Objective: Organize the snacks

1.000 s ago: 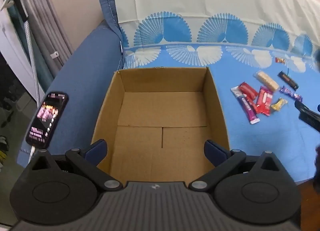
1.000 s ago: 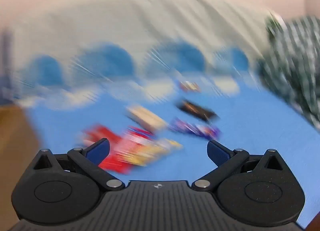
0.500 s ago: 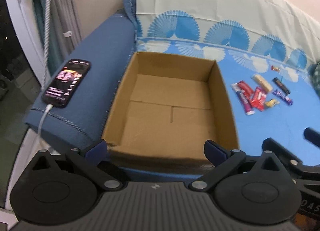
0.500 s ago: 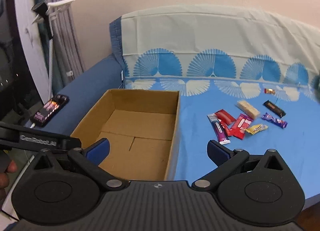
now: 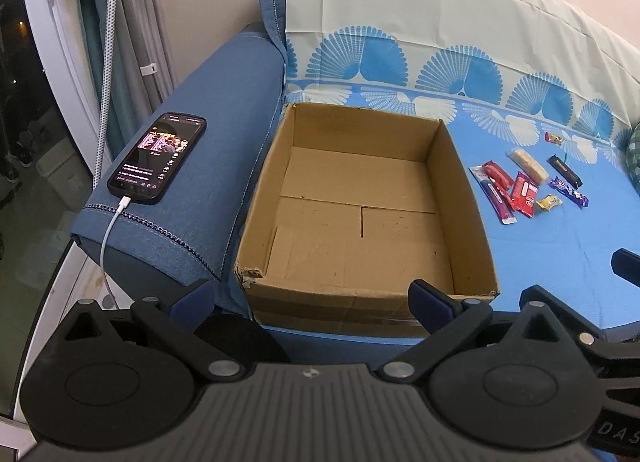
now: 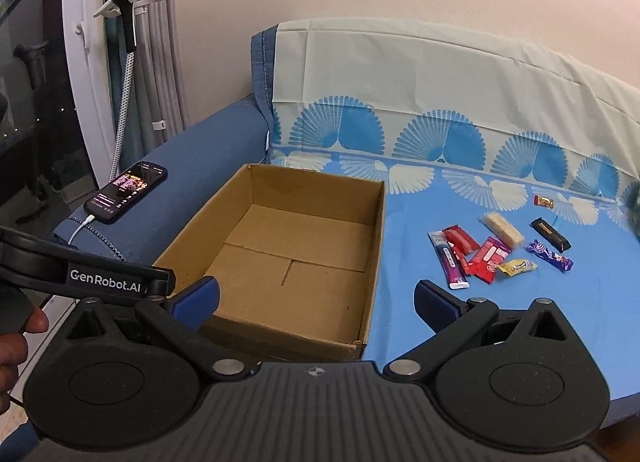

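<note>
left gripper [image 5: 310,296] spread | right gripper [image 6: 316,298] spread | snacks [image 6: 498,252] bright wrappers, clustered beside cardboard box [image 6: 280,258]

The box [image 5: 360,198] hides its near wall's outer face behind the left gripper [image 5: 308,298] in the left view; in the right view its near left corner sits behind the right gripper's finger [image 6: 196,300]. The snacks [image 6: 496,250] are too small to read — brands cannot be told. The phone [image 5: 158,158] screen is lit but illegible. A hand [image 6: 16,338] at the left edge is cut off — only fingertips show. The right gripper's body runs off the left view's right edge.
</note>
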Demonstrator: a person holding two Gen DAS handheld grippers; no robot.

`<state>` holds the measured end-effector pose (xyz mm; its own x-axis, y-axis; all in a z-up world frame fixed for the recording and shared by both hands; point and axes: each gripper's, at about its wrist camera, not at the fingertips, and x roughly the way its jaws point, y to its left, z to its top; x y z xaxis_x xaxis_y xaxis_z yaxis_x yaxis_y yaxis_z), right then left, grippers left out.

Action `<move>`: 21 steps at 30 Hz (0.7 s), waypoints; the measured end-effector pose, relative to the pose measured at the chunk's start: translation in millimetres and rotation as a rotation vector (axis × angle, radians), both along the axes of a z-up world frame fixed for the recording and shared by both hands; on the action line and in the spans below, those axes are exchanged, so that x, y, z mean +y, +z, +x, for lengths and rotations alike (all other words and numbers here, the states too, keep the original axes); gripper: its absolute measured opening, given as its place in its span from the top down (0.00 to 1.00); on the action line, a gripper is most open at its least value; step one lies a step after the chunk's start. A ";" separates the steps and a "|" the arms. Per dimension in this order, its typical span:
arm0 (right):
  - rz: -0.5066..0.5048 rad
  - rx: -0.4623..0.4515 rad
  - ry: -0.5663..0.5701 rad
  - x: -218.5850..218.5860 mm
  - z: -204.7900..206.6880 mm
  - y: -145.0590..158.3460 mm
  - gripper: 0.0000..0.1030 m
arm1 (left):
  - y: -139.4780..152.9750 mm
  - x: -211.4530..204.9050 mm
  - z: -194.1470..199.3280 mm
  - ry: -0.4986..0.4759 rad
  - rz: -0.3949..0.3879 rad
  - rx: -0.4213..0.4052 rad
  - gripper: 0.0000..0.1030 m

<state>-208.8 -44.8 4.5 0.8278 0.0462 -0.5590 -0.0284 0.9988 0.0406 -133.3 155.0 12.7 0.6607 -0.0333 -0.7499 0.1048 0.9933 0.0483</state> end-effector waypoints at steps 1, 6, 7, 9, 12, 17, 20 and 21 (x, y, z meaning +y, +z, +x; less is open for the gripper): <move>-0.001 0.002 0.001 0.0 0.2 0.1 0.00 | 0.9 -1.6 0.7 0.002 0.001 0.002 0.00; 0.006 0.009 -0.005 0.8 1.6 -0.2 0.00 | 0.2 -13.5 -0.2 0.016 0.008 0.008 0.00; 0.007 0.009 -0.005 0.2 1.3 -0.4 0.00 | -0.1 -13.6 -0.3 0.016 0.009 0.008 0.00; 0.011 0.009 -0.006 -0.5 0.6 -0.4 0.00 | -1.1 -16.0 -1.9 0.013 0.014 0.005 0.00; 0.017 0.007 -0.005 -2.2 -0.2 0.4 0.00 | 0.0 -18.9 -2.0 0.009 0.020 0.004 0.00; 0.025 0.010 -0.004 -3.7 0.4 0.8 0.00 | 0.8 -21.8 -2.5 0.003 0.027 0.000 0.00; 0.028 0.013 -0.005 -4.0 0.7 0.3 0.00 | 0.9 -23.1 -3.9 0.000 0.035 -0.010 0.00; 0.030 0.014 -0.005 -4.3 0.9 -0.1 0.00 | 0.5 -23.7 -4.4 0.000 0.038 -0.011 0.00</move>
